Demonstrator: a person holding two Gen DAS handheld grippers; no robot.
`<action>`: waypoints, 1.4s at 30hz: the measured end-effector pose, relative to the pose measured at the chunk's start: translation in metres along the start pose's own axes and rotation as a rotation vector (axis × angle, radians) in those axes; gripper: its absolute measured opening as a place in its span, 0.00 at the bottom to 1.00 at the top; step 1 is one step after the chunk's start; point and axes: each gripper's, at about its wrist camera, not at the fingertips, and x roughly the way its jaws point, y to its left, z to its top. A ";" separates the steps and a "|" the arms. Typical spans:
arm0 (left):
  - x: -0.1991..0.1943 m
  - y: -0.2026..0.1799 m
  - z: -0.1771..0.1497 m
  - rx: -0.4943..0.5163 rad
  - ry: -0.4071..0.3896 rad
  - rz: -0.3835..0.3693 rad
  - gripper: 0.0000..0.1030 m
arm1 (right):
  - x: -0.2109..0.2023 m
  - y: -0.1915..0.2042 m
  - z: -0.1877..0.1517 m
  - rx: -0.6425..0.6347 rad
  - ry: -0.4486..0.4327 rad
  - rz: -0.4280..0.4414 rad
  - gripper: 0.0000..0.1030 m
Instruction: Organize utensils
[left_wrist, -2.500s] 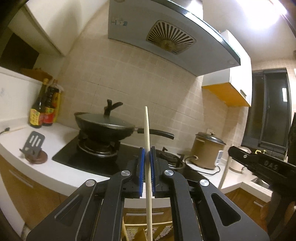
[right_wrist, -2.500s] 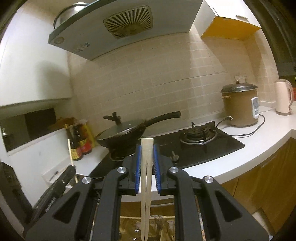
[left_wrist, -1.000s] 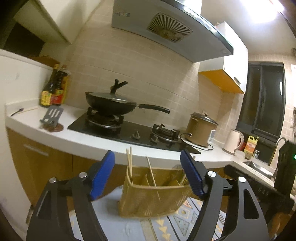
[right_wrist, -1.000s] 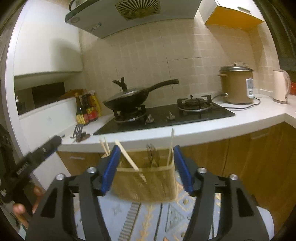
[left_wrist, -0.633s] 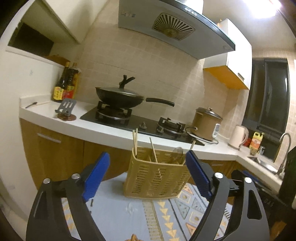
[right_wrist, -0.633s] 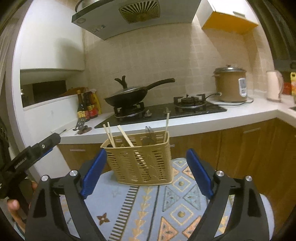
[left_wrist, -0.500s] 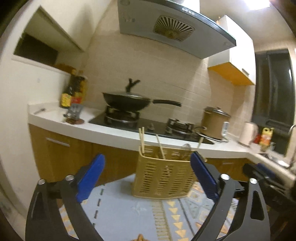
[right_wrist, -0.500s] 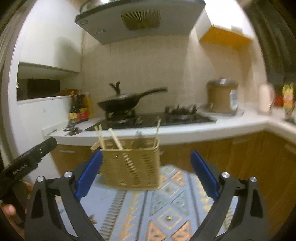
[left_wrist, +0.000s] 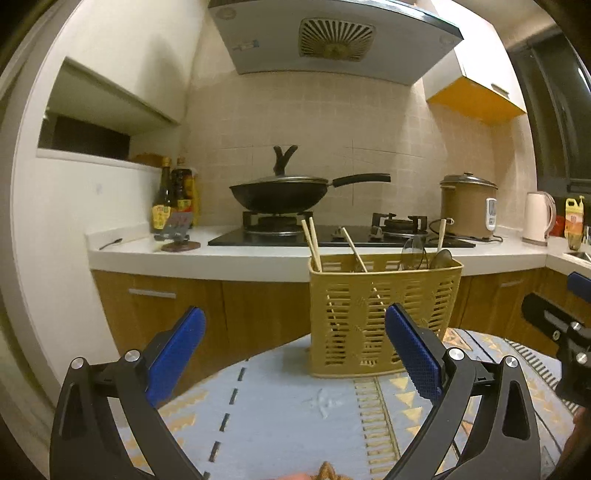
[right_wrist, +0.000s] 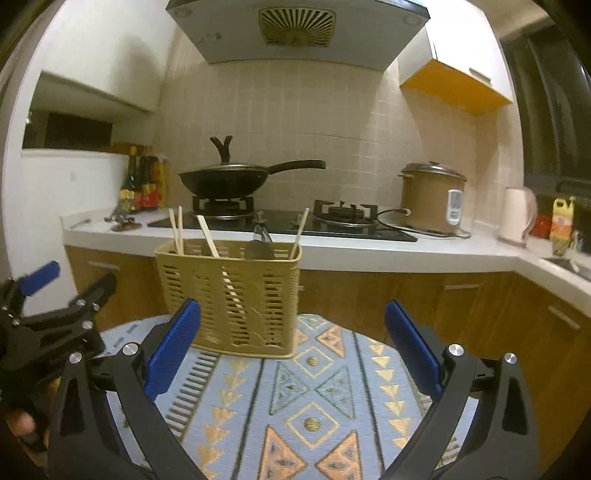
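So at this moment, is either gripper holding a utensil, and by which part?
Nothing is held. The left gripper and right gripper are both open and empty; the chopsticks stand in the basket.

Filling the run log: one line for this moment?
left hand-held gripper: open, empty | right hand-held gripper: open, empty | chopsticks: in basket

Warm, yellowish indoor light fills both wrist views, dim overall and strongest on the tiled wall (left_wrist: 314, 122) beneath the range hood (left_wrist: 332, 37); its source lies outside the frame. The cabinets (left_wrist: 221, 317) under the counter sit in shade. Heavy fisheye distortion bends the counter edge (right_wrist: 369, 258) and walls, and black vignetting rounds the corners. The left view is fairly sharp; the right view is softly blurred, most at its right edge near the kettle (right_wrist: 517, 218).
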 end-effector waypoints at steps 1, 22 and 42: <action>0.001 0.002 -0.001 -0.016 0.007 -0.001 0.92 | 0.001 0.001 -0.001 0.002 0.004 -0.005 0.92; 0.012 0.002 -0.010 -0.032 0.108 -0.052 0.92 | 0.014 -0.022 -0.006 0.108 0.070 -0.033 0.92; 0.016 -0.002 -0.012 -0.011 0.143 -0.058 0.92 | 0.013 -0.019 -0.005 0.097 0.084 -0.030 0.92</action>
